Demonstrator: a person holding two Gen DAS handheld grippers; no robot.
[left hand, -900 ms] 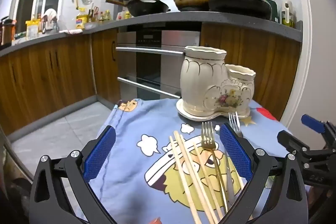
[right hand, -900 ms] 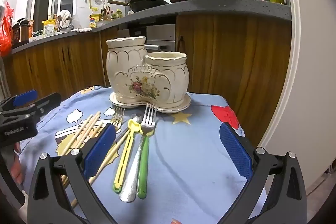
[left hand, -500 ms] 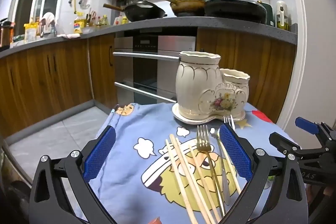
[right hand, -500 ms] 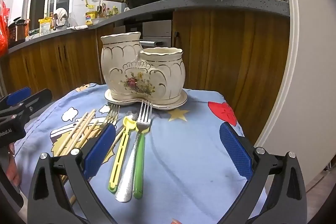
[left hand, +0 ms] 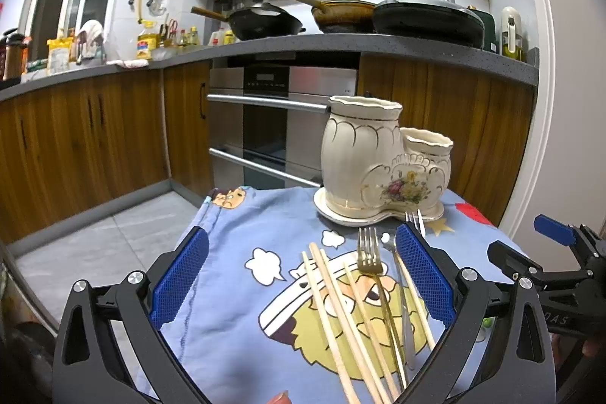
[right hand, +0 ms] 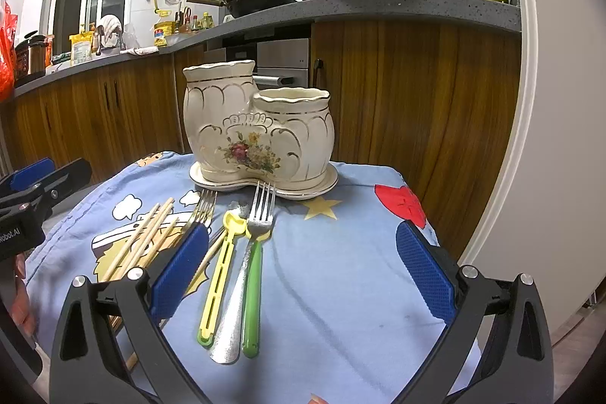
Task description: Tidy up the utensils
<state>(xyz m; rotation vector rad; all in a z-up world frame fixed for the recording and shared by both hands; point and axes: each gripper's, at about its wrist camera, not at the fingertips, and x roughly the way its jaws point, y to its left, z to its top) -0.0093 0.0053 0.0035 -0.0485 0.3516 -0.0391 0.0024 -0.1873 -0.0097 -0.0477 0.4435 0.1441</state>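
Note:
A cream ceramic two-cup utensil holder (left hand: pixel 382 165) (right hand: pixel 257 131) stands on its saucer at the far side of a blue cartoon tablecloth (left hand: pixel 242 290) (right hand: pixel 341 271). Several wooden chopsticks (left hand: pixel 341 313) (right hand: pixel 140 237), a gold fork (left hand: pixel 369 260) (right hand: pixel 202 203), a silver fork (right hand: pixel 259 214), a yellow utensil (right hand: pixel 221 264) and a green-handled utensil (right hand: pixel 252 298) lie in front of it. My left gripper (left hand: pixel 299 279) is open and empty above the chopsticks. My right gripper (right hand: pixel 299 271) is open and empty above the cloth, right of the green handle.
The right gripper (left hand: pixel 553 267) shows at the right edge of the left wrist view; the left gripper (right hand: pixel 34 192) shows at the left edge of the right wrist view. Wooden cabinets (right hand: pixel 416 108), an oven (left hand: pixel 280 124) and a counter with pans (left hand: pixel 341 17) stand behind.
Both grippers have dropped lower and tilted up slightly; the holder sits lower in both views. Nothing on the cloth has moved. Both stay open.

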